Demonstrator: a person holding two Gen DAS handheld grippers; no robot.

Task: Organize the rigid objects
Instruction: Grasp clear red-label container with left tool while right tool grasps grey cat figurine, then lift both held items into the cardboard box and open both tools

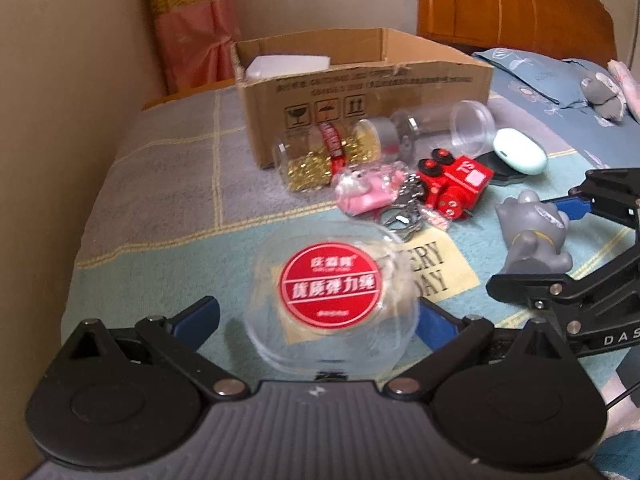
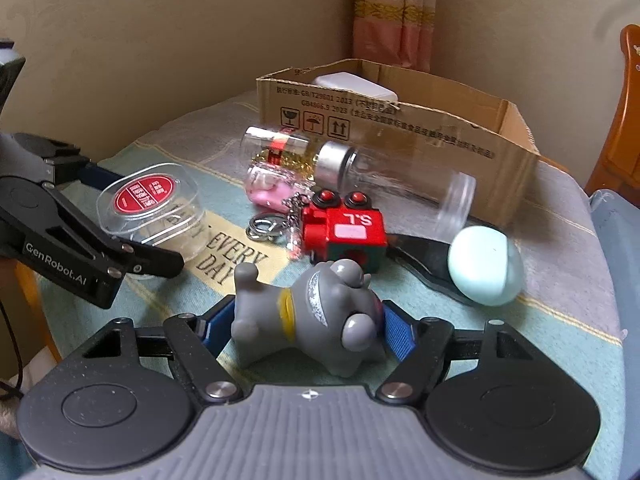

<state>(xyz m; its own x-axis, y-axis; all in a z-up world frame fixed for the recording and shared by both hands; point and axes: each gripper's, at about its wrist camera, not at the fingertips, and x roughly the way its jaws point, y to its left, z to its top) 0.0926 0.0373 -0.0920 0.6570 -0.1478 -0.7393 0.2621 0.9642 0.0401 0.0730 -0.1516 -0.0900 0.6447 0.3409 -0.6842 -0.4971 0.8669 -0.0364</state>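
Note:
A clear plastic case with a round red label (image 1: 330,284) lies between the fingers of my left gripper (image 1: 316,316). The jaws stand wide, with a strip of blanket showing between the left pad (image 1: 204,312) and the case's edge. In the right wrist view the same case (image 2: 146,200) sits inside that gripper (image 2: 140,222). A grey toy dog (image 2: 316,320) lies on its side on the blanket. My right gripper (image 2: 306,328) is closed around it, both blue pads (image 2: 396,328) against its body. The dog (image 1: 532,240) also shows at the right of the left wrist view.
An open cardboard box (image 1: 360,84) stands at the back with a white item (image 1: 288,66) inside. In front lie a jar of gold bits (image 1: 316,160), a clear jar (image 1: 444,128), a red toy train (image 1: 452,188), a pink keychain (image 1: 364,190) and a mint case (image 1: 520,156). Wall at left.

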